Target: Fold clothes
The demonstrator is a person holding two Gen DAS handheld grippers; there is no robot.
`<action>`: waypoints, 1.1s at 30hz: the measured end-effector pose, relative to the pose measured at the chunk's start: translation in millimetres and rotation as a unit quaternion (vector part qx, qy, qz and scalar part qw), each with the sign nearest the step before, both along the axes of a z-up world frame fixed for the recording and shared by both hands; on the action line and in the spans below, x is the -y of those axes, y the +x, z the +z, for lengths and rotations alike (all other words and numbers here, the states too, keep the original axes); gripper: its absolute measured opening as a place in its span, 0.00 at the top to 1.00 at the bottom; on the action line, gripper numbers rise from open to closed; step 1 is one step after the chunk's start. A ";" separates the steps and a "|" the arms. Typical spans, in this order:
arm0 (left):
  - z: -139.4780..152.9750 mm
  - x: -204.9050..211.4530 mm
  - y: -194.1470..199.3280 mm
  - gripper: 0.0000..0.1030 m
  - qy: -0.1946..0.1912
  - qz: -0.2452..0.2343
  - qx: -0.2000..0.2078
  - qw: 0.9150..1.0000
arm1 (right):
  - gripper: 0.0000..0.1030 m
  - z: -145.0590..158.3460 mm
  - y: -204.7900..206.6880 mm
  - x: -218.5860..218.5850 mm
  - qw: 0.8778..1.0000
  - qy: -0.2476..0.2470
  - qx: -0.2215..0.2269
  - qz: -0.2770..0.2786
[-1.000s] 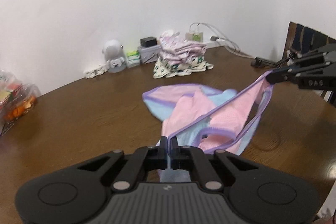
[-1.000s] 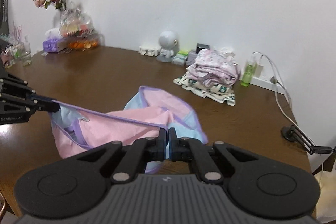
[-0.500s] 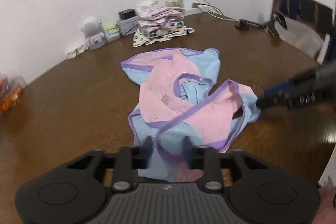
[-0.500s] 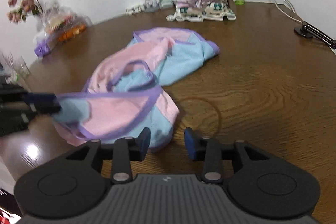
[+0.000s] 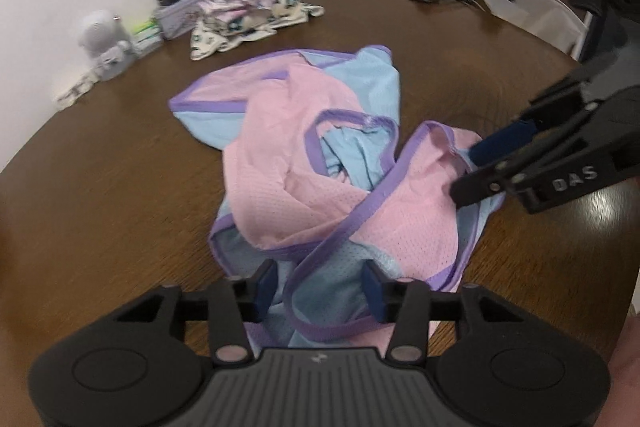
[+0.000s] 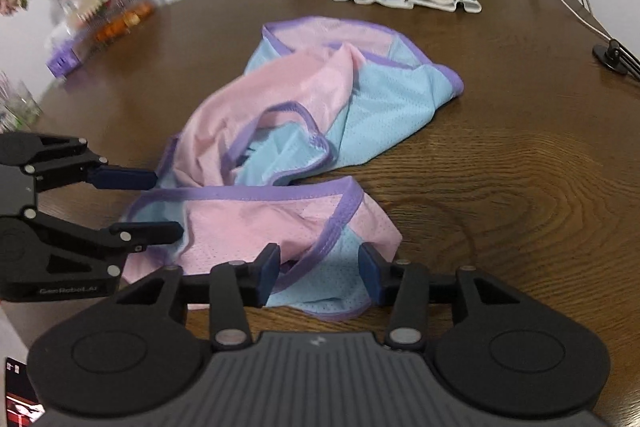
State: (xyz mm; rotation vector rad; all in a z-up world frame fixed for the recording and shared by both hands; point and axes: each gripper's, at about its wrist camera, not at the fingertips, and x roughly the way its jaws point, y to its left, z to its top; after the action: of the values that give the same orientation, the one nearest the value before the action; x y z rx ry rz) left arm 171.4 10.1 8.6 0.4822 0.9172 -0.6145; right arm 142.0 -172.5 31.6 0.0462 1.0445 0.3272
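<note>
Letting go, L view: left gripper (image 5: 320, 283) jaws now spread apart, were clamped on the pink/blue garment (image 5: 320, 163) 1 s ago; it lies rumpled on the table (image 5: 100, 163). R view: right gripper (image 6: 319, 275) likewise spread, cloth dropped slack, so re-grip likely before a fold.

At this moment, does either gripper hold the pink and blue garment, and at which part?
Nothing is held. The left gripper and the right gripper are both open, with the crumpled pink and blue garment lying loose on the table between their fingers.
</note>
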 end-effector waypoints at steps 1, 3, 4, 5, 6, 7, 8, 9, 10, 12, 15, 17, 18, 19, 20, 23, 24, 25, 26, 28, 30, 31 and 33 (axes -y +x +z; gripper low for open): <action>-1.7 -0.2 1.6 0.95 0.001 -0.006 -0.003 1.000 | 0.63 -2.4 2.0 -2.1 1.000 -0.011 -0.004 -0.001; -0.6 -2.1 -1.5 0.99 -0.002 -0.008 0.004 1.000 | 0.80 -4.1 2.8 -2.5 1.000 -0.021 -0.004 0.001; 0.7 -3.2 -3.9 0.99 -0.005 -0.008 0.010 1.000 | 0.90 -4.5 2.8 -1.9 1.000 -0.024 -0.005 0.002; 1.9 -4.3 -6.3 0.99 -0.007 -0.008 0.015 1.000 | 0.94 -3.5 1.3 1.9 1.000 -0.020 -0.004 0.002; 4.1 -6.1 -9.6 0.99 -0.011 -0.005 0.022 1.000 | 0.96 -2.4 -0.1 5.7 1.000 -0.016 -0.004 0.001; 7.4 -8.1 -13.5 0.99 -0.015 0.000 0.029 0.999 | 0.97 -1.0 -2.1 9.5 1.000 -0.013 -0.003 0.002; 11.3 -10.1 -17.7 0.99 -0.020 0.007 0.037 0.999 | 0.98 1.9 -5.7 13.3 1.000 -0.014 0.003 0.004; 15.5 -12.2 -22.5 0.99 -0.026 0.014 0.045 0.999 | 0.98 5.1 -9.7 17.4 1.000 -0.014 0.008 0.007; 19.9 -14.3 -27.6 0.99 -0.033 0.021 0.051 0.998 | 0.98 9.2 -15.1 22.0 1.000 -0.013 0.014 0.010; 28.3 -16.9 -40.2 0.99 -0.046 0.031 0.063 0.996 | 0.98 17.4 -25.8 31.3 1.000 -0.011 0.024 0.018; 35.5 -16.8 -63.8 0.99 -0.065 0.025 0.061 0.996 | 0.98 29.7 -42.0 45.3 0.999 -0.008 0.039 0.028; 33.6 -12.2 -78.9 0.99 -0.065 0.011 0.056 0.996 | 0.98 35.9 -51.6 55.7 0.998 -0.012 0.049 0.031; 30.4 -8.6 -84.4 0.98 -0.060 0.005 0.052 0.997 | 0.98 35.7 -55.4 61.4 0.998 -0.019 0.049 0.031; 26.3 -4.9 -87.7 0.98 -0.054 0.000 0.045 0.997 | 0.98 34.6 -59.1 66.5 0.998 -0.024 0.049 0.030; 21.6 -1.1 -89.4 0.98 -0.048 -0.004 0.037 0.998 | 0.98 30.9 -62.1 69.3 0.998 -0.026 0.046 0.029; 13.6 6.0 -86.2 0.89 -0.044 -0.005 0.021 0.999 | 0.98 19.6 -71.0 78.0 0.998 -0.032 0.037 0.026; 12.7 7.4 -84.2 0.85 -0.043 -0.003 0.020 0.999 | 0.98 15.9 -74.0 80.9 0.999 -0.033 0.035 0.025; 11.9 8.7 -82.2 0.80 -0.043 -0.002 0.018 0.999 | 0.97 12.8 -76.7 83.7 0.999 -0.034 0.034 0.023; 11.1 10.1 -80.2 0.66 -0.043 0.000 0.017 0.999 | 0.96 12.5 -78.2 86.1 0.999 -0.031 0.041 0.016; 9.4 12.9 -76.1 0.60 -0.042 0.003 0.015 0.999 | 0.91 11.5 -81.1 90.7 0.998 -0.024 0.055 0.003; 7.9 15.0 -71.5 0.60 -0.044 0.006 0.008 0.999 | 0.86 9.2 -83.4 93.1 0.998 -0.020 0.062 -0.007; 7.1 14.6 -69.9 0.60 -0.047 0.006 0.000 0.999 | 0.85 7.4 -83.6 92.9 0.998 -0.019 0.064 -0.010; 3.8 14.5 -66.9 0.60 -0.051 0.005 -0.015 0.999 | 0.83 4.1 -83.8 90.2 0.997 -0.022 0.071 -0.012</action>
State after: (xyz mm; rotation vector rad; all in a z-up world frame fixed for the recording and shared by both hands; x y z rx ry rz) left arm 104.6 -4.3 12.4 0.3776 0.9107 -0.6573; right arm 58.2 -262.8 35.7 -0.0045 0.9096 0.2805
